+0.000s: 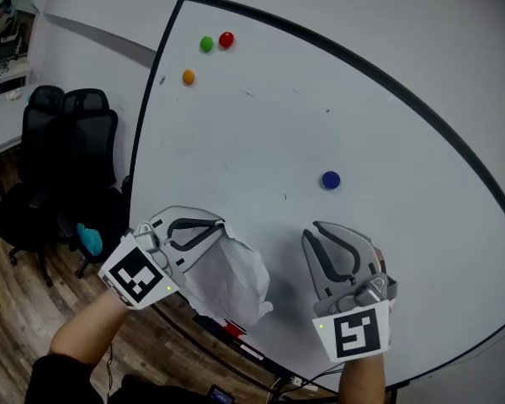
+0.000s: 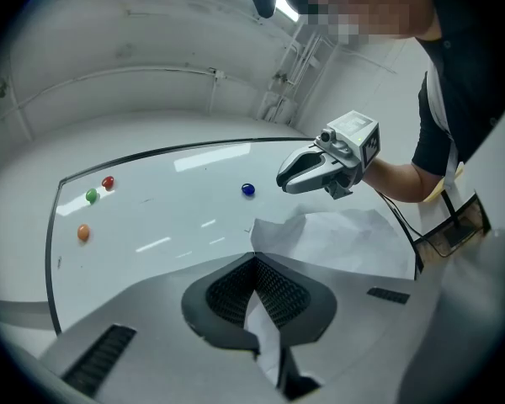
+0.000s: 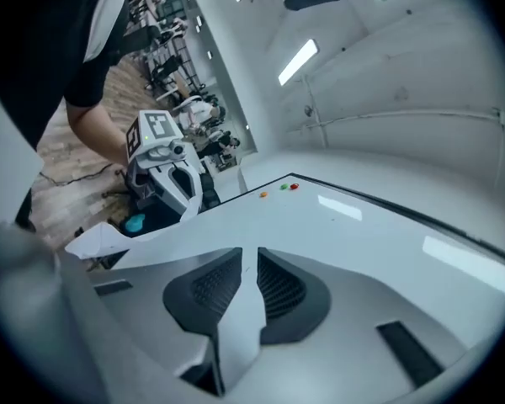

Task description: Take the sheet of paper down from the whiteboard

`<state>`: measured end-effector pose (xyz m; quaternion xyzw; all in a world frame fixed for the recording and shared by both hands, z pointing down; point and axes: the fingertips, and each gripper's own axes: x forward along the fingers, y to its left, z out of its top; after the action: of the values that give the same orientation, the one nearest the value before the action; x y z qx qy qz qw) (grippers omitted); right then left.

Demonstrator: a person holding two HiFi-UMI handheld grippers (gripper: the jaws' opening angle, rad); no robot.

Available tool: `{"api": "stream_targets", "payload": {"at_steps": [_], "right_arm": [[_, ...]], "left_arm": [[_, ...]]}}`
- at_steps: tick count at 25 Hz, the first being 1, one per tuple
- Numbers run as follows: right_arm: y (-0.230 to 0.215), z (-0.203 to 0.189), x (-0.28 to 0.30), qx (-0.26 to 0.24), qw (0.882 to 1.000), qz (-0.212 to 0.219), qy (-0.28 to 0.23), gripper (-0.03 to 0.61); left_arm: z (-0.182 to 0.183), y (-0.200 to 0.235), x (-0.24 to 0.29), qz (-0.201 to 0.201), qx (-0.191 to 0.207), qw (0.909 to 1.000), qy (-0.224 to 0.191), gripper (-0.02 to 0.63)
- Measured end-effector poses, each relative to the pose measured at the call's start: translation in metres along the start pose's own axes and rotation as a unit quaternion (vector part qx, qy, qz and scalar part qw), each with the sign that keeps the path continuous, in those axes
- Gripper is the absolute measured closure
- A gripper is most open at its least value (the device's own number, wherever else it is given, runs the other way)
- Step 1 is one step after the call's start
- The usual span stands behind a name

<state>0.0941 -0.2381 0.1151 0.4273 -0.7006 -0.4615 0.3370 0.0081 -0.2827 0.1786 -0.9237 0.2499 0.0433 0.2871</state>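
The white sheet of paper (image 1: 231,280) hangs crumpled off the lower left of the whiteboard (image 1: 320,116), free of its magnets. My left gripper (image 1: 220,224) is shut on the sheet's upper edge, and the paper (image 2: 345,234) runs between the left gripper's (image 2: 254,259) pads. My right gripper (image 1: 316,229) hovers to the right of the sheet, below the blue magnet (image 1: 331,179). Its jaws stand a narrow gap apart with nothing between them, as the right gripper (image 3: 251,252) view shows. That view also has the left gripper (image 3: 188,199) and the paper (image 3: 109,241) at the left.
Red (image 1: 226,39), green (image 1: 206,45) and orange (image 1: 188,77) magnets sit at the board's upper left. Black office chairs (image 1: 67,141) and a teal object (image 1: 90,241) stand left of the board on the wooden floor. A red marker (image 1: 234,329) lies on the board's ledge.
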Motion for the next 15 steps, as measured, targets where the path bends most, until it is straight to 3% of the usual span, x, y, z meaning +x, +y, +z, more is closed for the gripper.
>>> {"api": "stream_targets", "payload": {"at_steps": [3, 7, 11, 15], "right_arm": [[0.016, -0.007, -0.011, 0.083, 0.996, 0.002, -0.036, 0.526], [0.042, -0.006, -0.02, 0.239, 0.962, 0.017, -0.13, 0.538], [0.075, -0.019, -0.025, 0.294, 0.942, 0.027, -0.161, 0.546], [0.109, -0.037, -0.029, 0.368, 0.912, 0.045, -0.175, 0.549]], "left_arm": [[-0.01, -0.013, -0.003, -0.01, -0.015, 0.9998, 0.004, 0.603], [-0.03, -0.029, -0.006, -0.018, -0.041, 0.9989, 0.01, 0.603], [-0.057, -0.047, -0.012, -0.024, -0.082, 0.9961, 0.018, 0.603], [-0.083, -0.068, -0.025, -0.031, -0.15, 0.9878, 0.028, 0.603]]}}
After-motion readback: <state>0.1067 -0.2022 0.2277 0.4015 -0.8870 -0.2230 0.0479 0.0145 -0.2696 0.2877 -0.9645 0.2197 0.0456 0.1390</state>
